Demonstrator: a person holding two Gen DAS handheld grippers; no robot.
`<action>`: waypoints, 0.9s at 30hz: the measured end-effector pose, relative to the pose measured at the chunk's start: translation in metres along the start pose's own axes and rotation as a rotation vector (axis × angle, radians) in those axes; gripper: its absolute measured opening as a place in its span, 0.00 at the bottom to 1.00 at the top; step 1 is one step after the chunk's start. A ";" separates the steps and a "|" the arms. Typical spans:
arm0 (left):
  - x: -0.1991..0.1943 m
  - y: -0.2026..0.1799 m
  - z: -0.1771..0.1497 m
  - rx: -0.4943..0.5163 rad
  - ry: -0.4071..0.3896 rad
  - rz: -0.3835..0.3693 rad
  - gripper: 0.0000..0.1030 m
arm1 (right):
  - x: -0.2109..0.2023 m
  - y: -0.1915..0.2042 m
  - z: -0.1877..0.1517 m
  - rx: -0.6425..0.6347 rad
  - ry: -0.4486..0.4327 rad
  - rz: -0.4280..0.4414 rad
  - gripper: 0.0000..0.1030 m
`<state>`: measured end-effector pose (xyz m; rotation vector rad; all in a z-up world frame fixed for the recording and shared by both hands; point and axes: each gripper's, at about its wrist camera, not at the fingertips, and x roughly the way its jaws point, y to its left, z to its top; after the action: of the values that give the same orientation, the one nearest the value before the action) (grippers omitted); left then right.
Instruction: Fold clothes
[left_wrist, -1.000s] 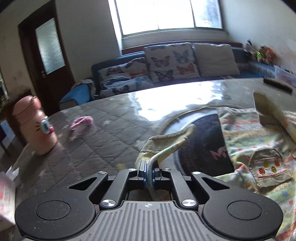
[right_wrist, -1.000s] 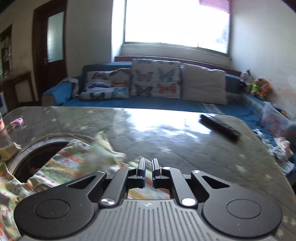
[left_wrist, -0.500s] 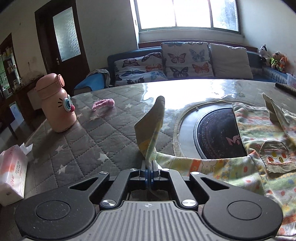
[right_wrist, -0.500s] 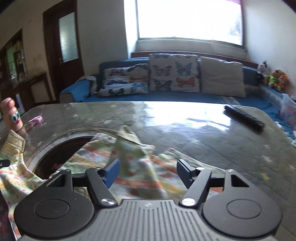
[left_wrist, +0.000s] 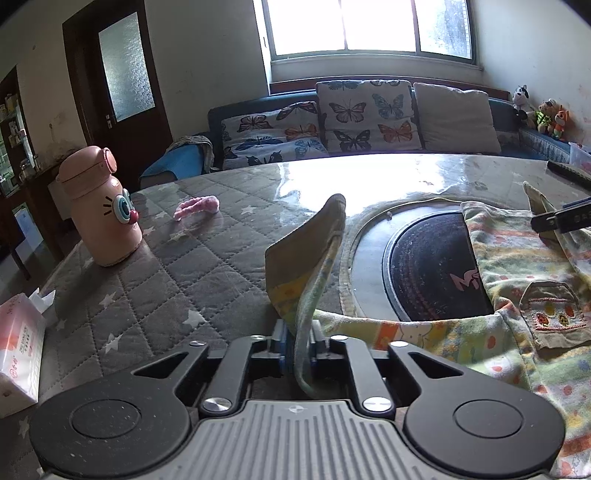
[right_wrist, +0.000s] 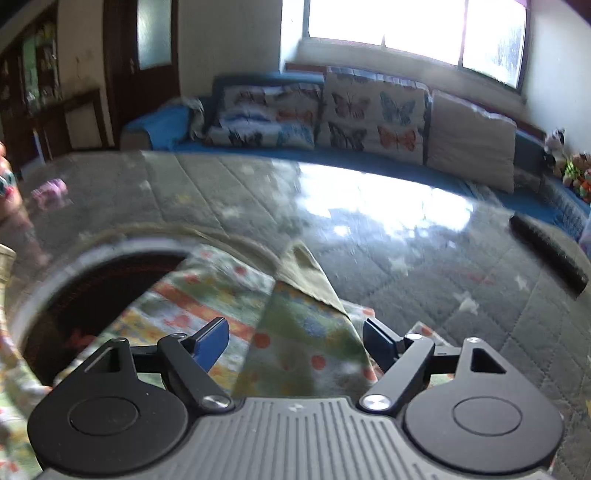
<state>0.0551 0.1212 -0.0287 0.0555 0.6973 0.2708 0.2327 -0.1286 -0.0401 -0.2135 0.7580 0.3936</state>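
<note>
A: What does the left gripper (left_wrist: 297, 350) have?

B: Its jaws are clamped tight on an edge of the patterned garment (left_wrist: 517, 332). The pinched olive cuff (left_wrist: 306, 243) stands up from between the fingers like a flap, with yellow print on its inner side.

A: And the rest of the garment?

B: It lies spread on the table (left_wrist: 207, 266), over the quilted star cover, partly covering the dark round inset (left_wrist: 428, 266) in the table's middle. A small olive pocket (left_wrist: 550, 314) with coloured dots faces up on the right.

A: The right gripper (right_wrist: 295, 341)?

B: Jaws spread wide, blue pads (right_wrist: 212, 341) well apart, nothing between them touching either pad. It hovers over a folded flap (right_wrist: 306, 325) of the same garment, whose olive corner points away toward the sofa (right_wrist: 369, 114). That view is blurred, so I cannot tell whether the fingers touch the cloth. In the left wrist view, one dark finger of it (left_wrist: 565, 219) shows at the right edge, just beside another raised olive corner.

A: Anything else on the table?

B: A pink bottle (left_wrist: 99, 210) with a cartoon face at far left, a pink fuzzy item (left_wrist: 197, 206) near it, a tissue pack (left_wrist: 18, 350) at the near left edge, and a black remote (right_wrist: 546, 253) on the far right side.
</note>
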 end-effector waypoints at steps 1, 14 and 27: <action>0.000 -0.001 0.000 0.003 -0.003 0.000 0.33 | 0.004 -0.002 -0.002 0.002 0.016 -0.007 0.78; 0.008 -0.015 0.010 0.068 -0.023 -0.025 0.34 | -0.016 -0.018 -0.011 0.032 -0.003 -0.029 0.29; 0.024 -0.016 0.011 0.091 -0.015 -0.039 0.05 | -0.078 -0.056 -0.028 0.146 -0.111 -0.028 0.17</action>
<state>0.0836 0.1130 -0.0374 0.1302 0.6947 0.2014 0.1878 -0.2088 -0.0026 -0.0643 0.6711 0.3192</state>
